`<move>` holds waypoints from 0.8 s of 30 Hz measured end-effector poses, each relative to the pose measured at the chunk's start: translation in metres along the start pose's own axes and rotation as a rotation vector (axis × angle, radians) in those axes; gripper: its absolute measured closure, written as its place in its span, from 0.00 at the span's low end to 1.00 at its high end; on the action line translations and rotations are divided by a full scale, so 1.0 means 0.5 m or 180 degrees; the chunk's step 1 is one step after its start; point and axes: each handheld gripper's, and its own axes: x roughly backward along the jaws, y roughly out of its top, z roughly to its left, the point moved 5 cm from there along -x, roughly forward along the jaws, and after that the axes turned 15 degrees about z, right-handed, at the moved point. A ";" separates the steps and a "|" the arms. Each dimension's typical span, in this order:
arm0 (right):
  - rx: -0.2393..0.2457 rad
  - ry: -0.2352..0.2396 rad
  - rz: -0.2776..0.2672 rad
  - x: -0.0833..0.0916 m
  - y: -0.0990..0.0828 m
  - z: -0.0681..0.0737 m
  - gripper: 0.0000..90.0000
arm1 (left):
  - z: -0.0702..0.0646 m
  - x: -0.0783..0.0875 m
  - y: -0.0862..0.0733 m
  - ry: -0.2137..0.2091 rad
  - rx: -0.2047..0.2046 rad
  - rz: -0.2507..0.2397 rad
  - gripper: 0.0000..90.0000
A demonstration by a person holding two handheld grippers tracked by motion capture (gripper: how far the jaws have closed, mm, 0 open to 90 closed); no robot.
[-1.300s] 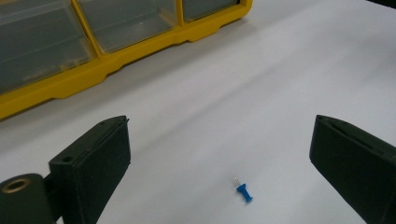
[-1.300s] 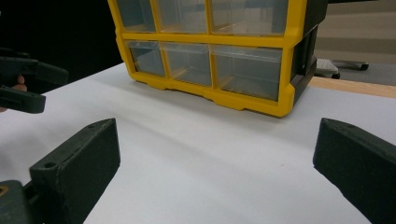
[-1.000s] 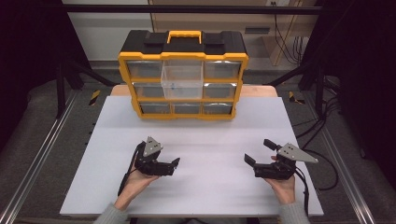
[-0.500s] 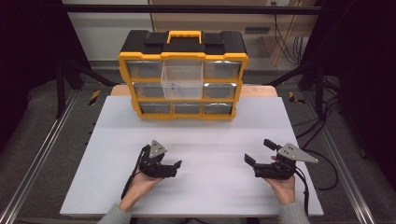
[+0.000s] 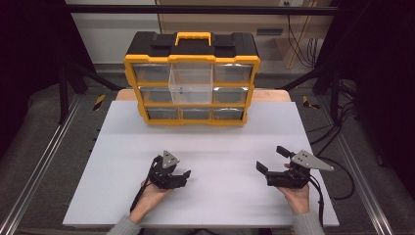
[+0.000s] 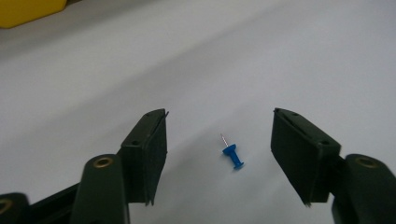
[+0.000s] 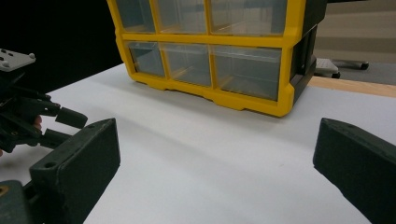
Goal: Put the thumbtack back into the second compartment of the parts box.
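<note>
A small blue pushpin (image 6: pixel 232 154) lies on its side on the white table top (image 5: pixel 205 142), pin pointing away. My left gripper (image 6: pixel 218 112) is low over it at the front left of the table (image 5: pixel 183 176). Its jaws have just been closing and stand on either side of the pushpin without touching it. At the front right, my right gripper (image 5: pixel 269 157) is held wide open with nothing between its jaws (image 7: pixel 217 126). It points toward the yellow and black drawer organizer (image 5: pixel 192 78).
The organizer (image 7: pixel 210 46) stands at the back middle of the table, with one clear drawer (image 5: pixel 191 82) in its top row pulled out. The left gripper (image 7: pixel 70 127) shows at the left edge of the right gripper view. Cables hang off the right side.
The left gripper has shifted slightly to the right and nearer the front edge, and its jaws have narrowed. The right gripper has stayed put.
</note>
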 end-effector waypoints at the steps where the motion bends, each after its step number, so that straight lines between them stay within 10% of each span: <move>1: -0.0009 0.0003 0.0004 0.000 0.000 0.000 0.01 | -0.001 -0.001 -0.001 0.0004 0.0003 0.0016 0.43; 24: -0.0006 0.0001 -0.0003 0.001 0.000 0.000 0.01 | -0.014 -0.017 -0.008 -0.0021 0.0039 0.0168 0.71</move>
